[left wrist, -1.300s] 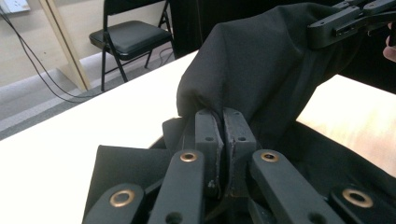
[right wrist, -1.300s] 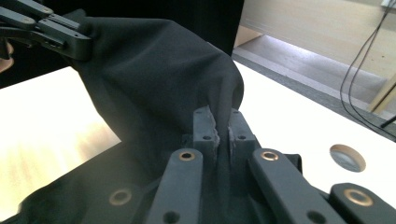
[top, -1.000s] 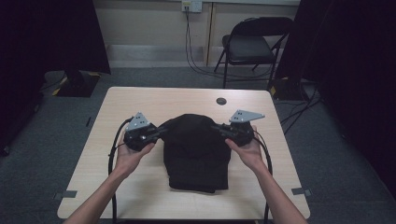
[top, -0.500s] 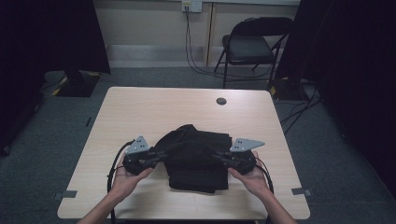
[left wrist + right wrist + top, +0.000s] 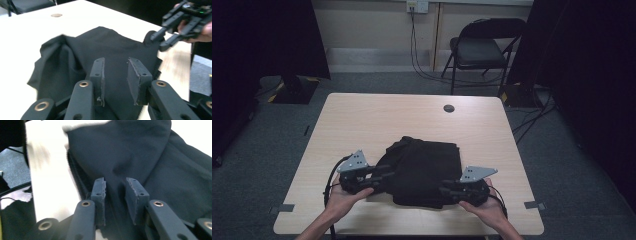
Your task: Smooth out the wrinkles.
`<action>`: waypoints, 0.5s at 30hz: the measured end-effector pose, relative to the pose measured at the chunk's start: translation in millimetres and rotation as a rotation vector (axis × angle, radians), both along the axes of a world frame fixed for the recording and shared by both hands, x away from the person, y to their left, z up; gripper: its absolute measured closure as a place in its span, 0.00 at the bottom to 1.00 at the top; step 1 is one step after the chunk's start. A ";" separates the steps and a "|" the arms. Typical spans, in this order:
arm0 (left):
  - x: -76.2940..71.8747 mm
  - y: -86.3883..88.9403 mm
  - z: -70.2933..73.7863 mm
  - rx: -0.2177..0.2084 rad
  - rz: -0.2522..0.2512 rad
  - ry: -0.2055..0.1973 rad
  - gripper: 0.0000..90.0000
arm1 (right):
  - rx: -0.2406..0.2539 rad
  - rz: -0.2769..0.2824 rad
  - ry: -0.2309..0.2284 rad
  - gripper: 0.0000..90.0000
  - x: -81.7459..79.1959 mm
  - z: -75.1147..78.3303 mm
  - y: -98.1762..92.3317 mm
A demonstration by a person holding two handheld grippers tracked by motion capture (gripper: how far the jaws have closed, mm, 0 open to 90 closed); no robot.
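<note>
A black garment (image 5: 426, 169) lies folded over on the near half of the pale wooden table (image 5: 377, 120). My left gripper (image 5: 386, 176) sits at its left edge and my right gripper (image 5: 446, 191) at its near right corner, both low over the table. In the left gripper view the left gripper (image 5: 116, 75) has a gap between its pads, with the garment (image 5: 82, 55) lying below it and nothing pinched. In the right gripper view the right gripper (image 5: 115, 192) stands apart the same way over the garment (image 5: 140, 152). Both pairs of jaws have just been opening. The right gripper (image 5: 160, 41) also appears far across the cloth.
A round cable hole (image 5: 449, 108) sits near the table's far edge. A black folding chair (image 5: 482, 50) and cables stand behind the table. Dark curtains hang at both sides. Tape marks lie on the grey floor by the near corners.
Both hands came toward the near edge and lower, drawing the garment's far part over into a fold. Both grippers, shut on the cloth before, now stand open.
</note>
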State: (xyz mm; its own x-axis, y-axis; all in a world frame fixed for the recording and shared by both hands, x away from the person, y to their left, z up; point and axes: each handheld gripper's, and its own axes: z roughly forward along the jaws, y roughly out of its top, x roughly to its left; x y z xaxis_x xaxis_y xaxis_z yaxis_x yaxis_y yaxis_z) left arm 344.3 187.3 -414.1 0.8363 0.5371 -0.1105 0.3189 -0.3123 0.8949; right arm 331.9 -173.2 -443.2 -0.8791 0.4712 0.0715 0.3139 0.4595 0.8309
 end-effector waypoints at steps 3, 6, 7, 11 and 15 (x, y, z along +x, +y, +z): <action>14.2 -7.8 -5.5 0.048 0.021 0.028 0.73 | 0.024 -0.001 -0.014 0.78 3.4 6.5 6.6; 35.5 -18.5 -23.3 0.100 0.054 0.108 0.65 | 0.036 -0.026 -0.023 0.80 13.4 7.8 14.4; 41.7 -21.7 -28.6 0.106 0.064 0.127 0.60 | 0.024 -0.039 -0.025 0.80 18.8 6.0 18.4; 57.6 -33.0 -42.0 0.113 0.066 0.176 0.58 | -0.013 -0.048 0.030 0.77 31.3 -10.6 30.4; 55.3 -35.3 -42.7 0.103 0.032 0.187 0.98 | -0.094 -0.012 0.053 0.69 23.7 -28.4 39.6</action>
State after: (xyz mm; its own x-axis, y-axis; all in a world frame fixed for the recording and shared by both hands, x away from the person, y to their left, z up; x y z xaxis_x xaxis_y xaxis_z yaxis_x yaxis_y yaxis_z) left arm 399.6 152.0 -456.8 0.7885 0.5798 -0.2052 0.4875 -0.3856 0.7833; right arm 355.5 -133.7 -471.6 -0.8695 0.4885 0.0730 0.3623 0.5303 0.7665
